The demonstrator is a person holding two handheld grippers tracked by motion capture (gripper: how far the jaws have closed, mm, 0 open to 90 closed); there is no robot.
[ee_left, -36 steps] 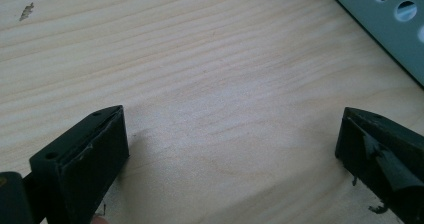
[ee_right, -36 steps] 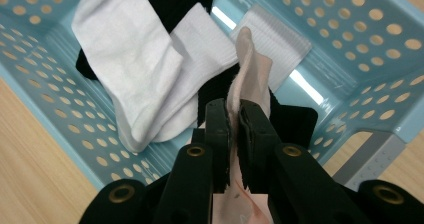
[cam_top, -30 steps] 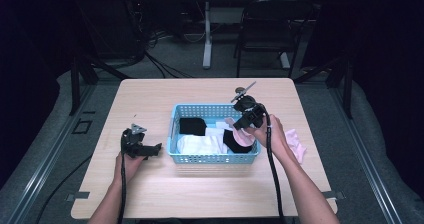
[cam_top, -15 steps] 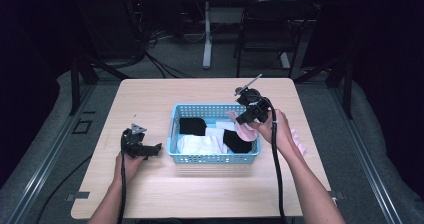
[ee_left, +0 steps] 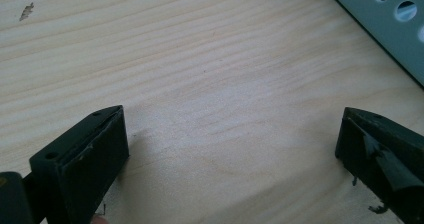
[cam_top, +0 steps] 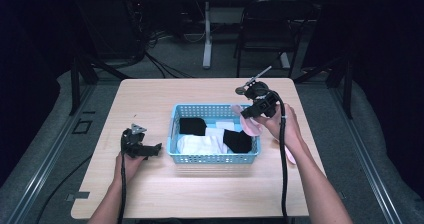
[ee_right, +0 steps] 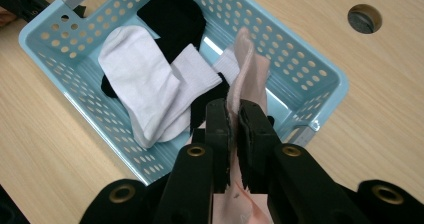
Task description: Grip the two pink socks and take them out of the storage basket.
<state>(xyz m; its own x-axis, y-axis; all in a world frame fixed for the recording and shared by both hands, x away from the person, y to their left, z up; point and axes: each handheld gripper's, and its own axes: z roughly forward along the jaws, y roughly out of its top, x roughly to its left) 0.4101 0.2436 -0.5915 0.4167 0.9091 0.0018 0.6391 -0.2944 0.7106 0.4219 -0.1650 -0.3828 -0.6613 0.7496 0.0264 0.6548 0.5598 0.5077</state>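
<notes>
A light blue perforated basket [cam_top: 175, 121] [ee_right: 55, 59] stands mid-table and holds white socks [ee_right: 145, 81] [cam_top: 197, 144] and black socks [ee_right: 172, 14] [cam_top: 192, 126]. My right gripper [ee_right: 232, 111] [cam_top: 248, 115] hangs above the basket's right end, shut on a pale pink sock [ee_right: 247, 64] [cam_top: 249, 125] that droops from its jaws. Another pink sock [cam_top: 290, 155] lies on the table under the right forearm. My left gripper [ee_left: 230, 134] [cam_top: 152, 149] rests low over bare wood left of the basket, its jaws wide apart with nothing between them.
The wooden table [cam_top: 150, 99] has free surface on every side of the basket. A round cable hole [ee_right: 365, 18] sits in the tabletop past the basket. Behind the table are a chair [cam_top: 270, 29], table legs and floor cables.
My right gripper has risen with the pink sock, lifting it higher over the basket's right end. The left gripper has kept still.
</notes>
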